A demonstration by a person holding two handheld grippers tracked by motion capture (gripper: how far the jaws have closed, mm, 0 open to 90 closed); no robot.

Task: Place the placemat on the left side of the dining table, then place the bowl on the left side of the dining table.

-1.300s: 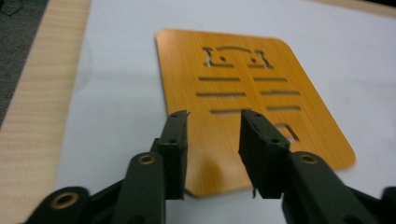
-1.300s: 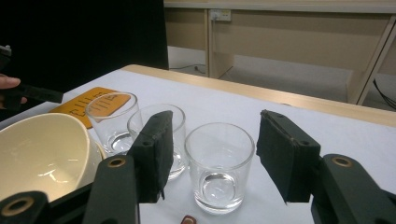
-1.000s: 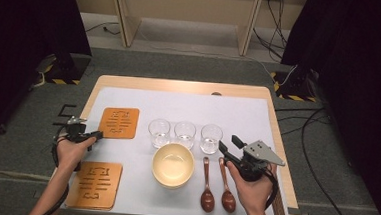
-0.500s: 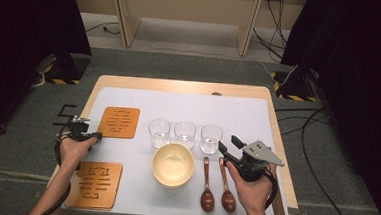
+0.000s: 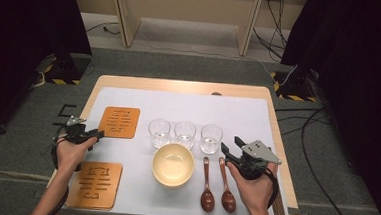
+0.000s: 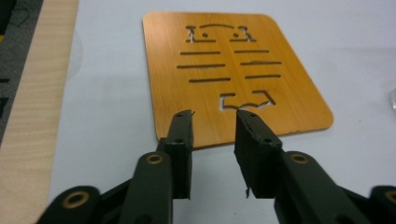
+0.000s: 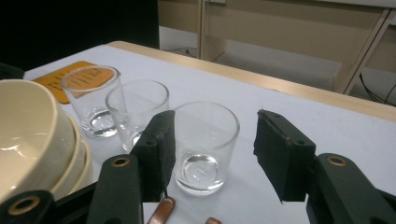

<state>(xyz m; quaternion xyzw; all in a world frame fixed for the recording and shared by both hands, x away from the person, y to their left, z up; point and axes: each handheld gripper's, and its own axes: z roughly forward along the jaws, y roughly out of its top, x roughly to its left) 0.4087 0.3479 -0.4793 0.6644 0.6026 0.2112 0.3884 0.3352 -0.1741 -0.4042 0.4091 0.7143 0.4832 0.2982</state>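
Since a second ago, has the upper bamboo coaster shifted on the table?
No. The upper coaster lies in the same spot left of the row of glasses. The left gripper at its near corner has just been opening, nothing between its jaws.

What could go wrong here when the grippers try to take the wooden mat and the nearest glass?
The far wooden mat lies flat on the white cover, so the left gripper, whose jaws have just been opening with nothing between them, may slide over its edge. The right gripper is open towards the nearest glass; the middle glass stands close, and a jaw might knock it.
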